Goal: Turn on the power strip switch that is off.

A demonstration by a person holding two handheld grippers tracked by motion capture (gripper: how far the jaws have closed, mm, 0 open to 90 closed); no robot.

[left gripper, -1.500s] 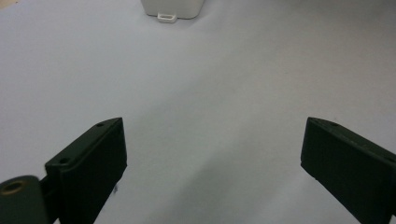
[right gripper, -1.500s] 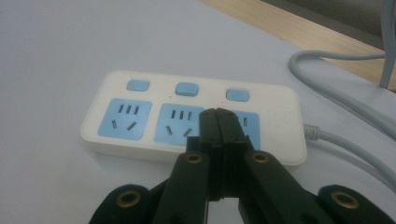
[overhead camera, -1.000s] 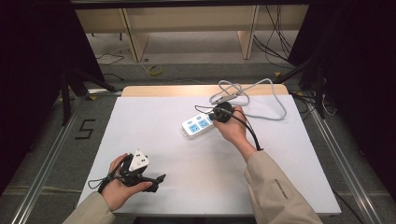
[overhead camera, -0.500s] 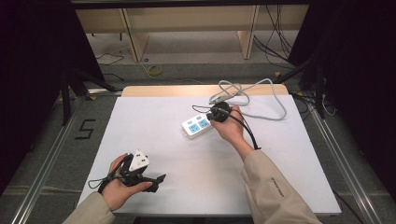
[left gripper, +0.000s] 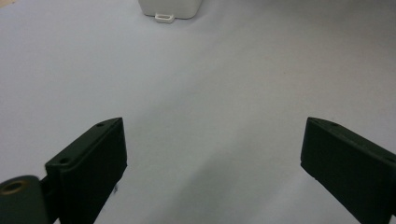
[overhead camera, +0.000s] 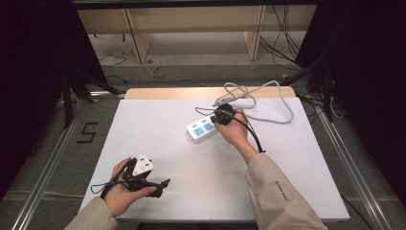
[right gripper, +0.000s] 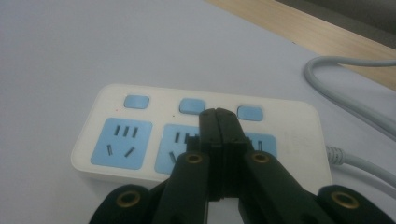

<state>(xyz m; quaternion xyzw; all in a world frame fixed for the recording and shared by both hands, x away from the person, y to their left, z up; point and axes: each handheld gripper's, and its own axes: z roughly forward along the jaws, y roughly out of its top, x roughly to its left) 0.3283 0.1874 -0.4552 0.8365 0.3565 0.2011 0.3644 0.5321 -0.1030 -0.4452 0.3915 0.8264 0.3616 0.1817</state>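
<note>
power strip [right gripper: 201, 140] lies just under the closed right claw [right gripper: 218, 116].

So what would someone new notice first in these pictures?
Probably the white power strip with blue sockets and buttons, far on the table's right half, with the right tool closed, its tip at the middle button. Next, the left tool wide open over bare table near the front left corner, and the grey cord looping behind.

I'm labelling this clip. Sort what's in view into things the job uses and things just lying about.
In use:
- power strip, with its blue switch buttons
- right gripper, jaws shut, tips over the middle button
- left gripper, open, idle

Lying about:
- grey cable coiled behind the strip
- wooden shelving beyond the table
</note>
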